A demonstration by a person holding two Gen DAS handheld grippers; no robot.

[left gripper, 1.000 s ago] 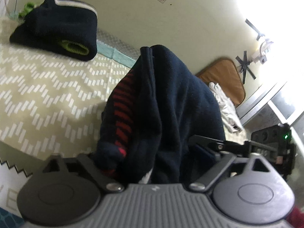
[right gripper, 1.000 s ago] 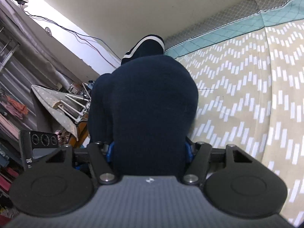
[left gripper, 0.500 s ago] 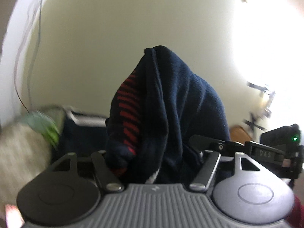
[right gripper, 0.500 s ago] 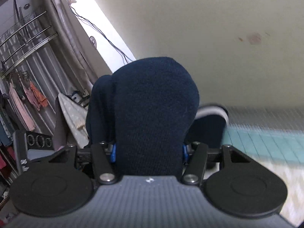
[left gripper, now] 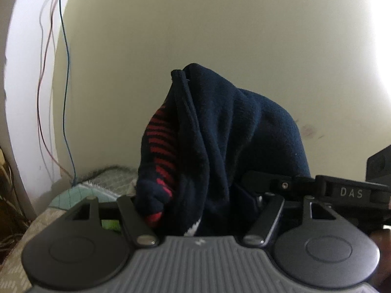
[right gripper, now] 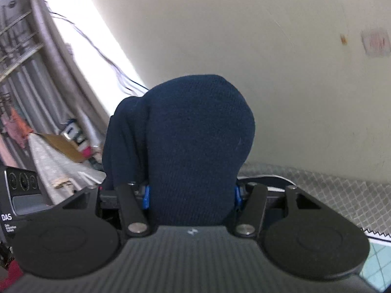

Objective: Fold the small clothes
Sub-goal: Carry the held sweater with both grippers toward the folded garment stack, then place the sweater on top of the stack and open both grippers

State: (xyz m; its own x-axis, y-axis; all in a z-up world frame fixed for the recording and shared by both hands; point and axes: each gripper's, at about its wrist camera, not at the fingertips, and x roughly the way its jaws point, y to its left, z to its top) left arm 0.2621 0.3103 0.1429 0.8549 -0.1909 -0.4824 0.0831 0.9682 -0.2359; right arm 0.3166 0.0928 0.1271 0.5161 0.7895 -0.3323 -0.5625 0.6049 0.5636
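Both tongs are up off the bed with one bundle of dark knitwear bunched between them. The left tongs (left gripper: 195, 210) have their fingers spread about halfway, and the navy garment (left gripper: 220, 146) fills the gap between them and rises in a peaked heap that hides the fingertips. Along the left flank of that heap runs a panel of red stripes (left gripper: 161, 144), with a small white patch low down near the tongs' body. I cannot make out whether the pads actually press the cloth, though it stands up in the jaws and goes where they go.

The right tongs (right gripper: 191, 195) are also about half spread, and here the hold is plain: the blue pads (right gripper: 146, 196) sit tight against both sides of a rounded lump of the same navy garment (right gripper: 195, 134), which bulges up above them. A looser fold hangs off its left side.

Behind both is a pale cream wall (left gripper: 220, 24). Thin wires (left gripper: 64, 73) trail down it at the left. Low in the left view is the corner of the bed cover (left gripper: 73, 195), teal with a grey lattice edge. In the right view the same lattice border (right gripper: 317, 190) runs along the foot of the wall, and another dark folded piece with a white edge (right gripper: 273, 178) lies just behind the right finger. Far left in that view stands a cluttered rack (right gripper: 14, 48) with an ironing board (right gripper: 53, 161) leaning by it.
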